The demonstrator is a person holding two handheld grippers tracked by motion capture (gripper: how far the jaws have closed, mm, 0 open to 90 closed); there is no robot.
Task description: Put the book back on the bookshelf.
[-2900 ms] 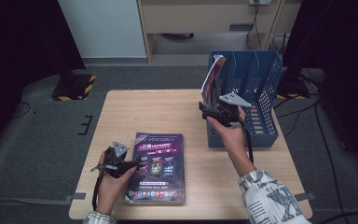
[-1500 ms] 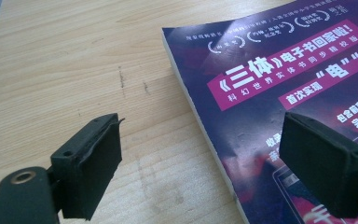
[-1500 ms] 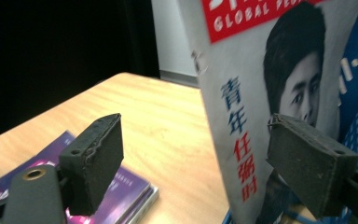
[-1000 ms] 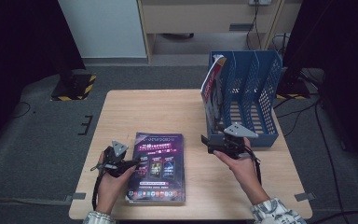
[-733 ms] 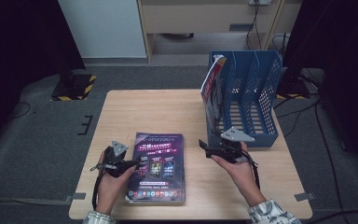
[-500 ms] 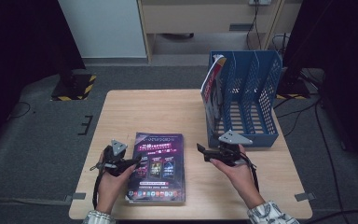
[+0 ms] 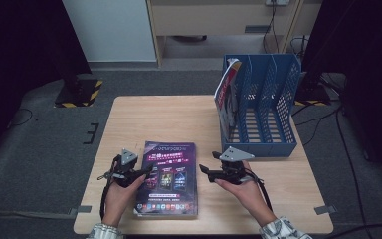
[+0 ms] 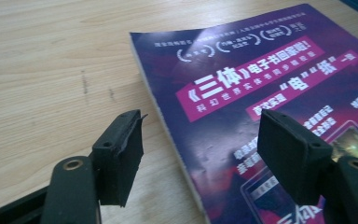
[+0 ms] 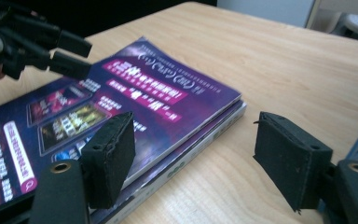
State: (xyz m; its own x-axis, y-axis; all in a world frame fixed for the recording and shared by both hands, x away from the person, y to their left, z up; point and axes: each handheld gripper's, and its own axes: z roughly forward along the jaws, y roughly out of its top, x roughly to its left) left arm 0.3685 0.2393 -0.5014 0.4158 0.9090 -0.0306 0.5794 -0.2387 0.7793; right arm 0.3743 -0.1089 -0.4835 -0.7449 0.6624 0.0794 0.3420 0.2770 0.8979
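A purple magazine (image 7: 169,174) (image 8: 270,70) (image 9: 135,88) lies on top of a second one (image 9: 191,158) at the table's front middle. My left gripper (image 7: 148,172) (image 8: 200,140) sits at the stack's left edge. Its jaws are open and have just been closing, with the cover's edge between them and the pads clear of it. My right gripper (image 7: 205,171) (image 9: 196,149) is low at the stack's right edge. It is also open after closing a little, with one jaw over the cover and the other over bare wood. Another magazine (image 7: 226,97) stands in the blue file rack (image 7: 273,144).
The wooden table (image 7: 179,119) has bare room behind the stack and left of the rack. The rack stands at the right rear, close behind my right hand. In the right gripper view the left gripper (image 9: 70,53) hovers over the cover's far side.
My right hand has come down from the rack, where it left a magazine, to the table at the stack's right edge. Both grippers' jaws look slightly narrower. The left hand has stayed put.
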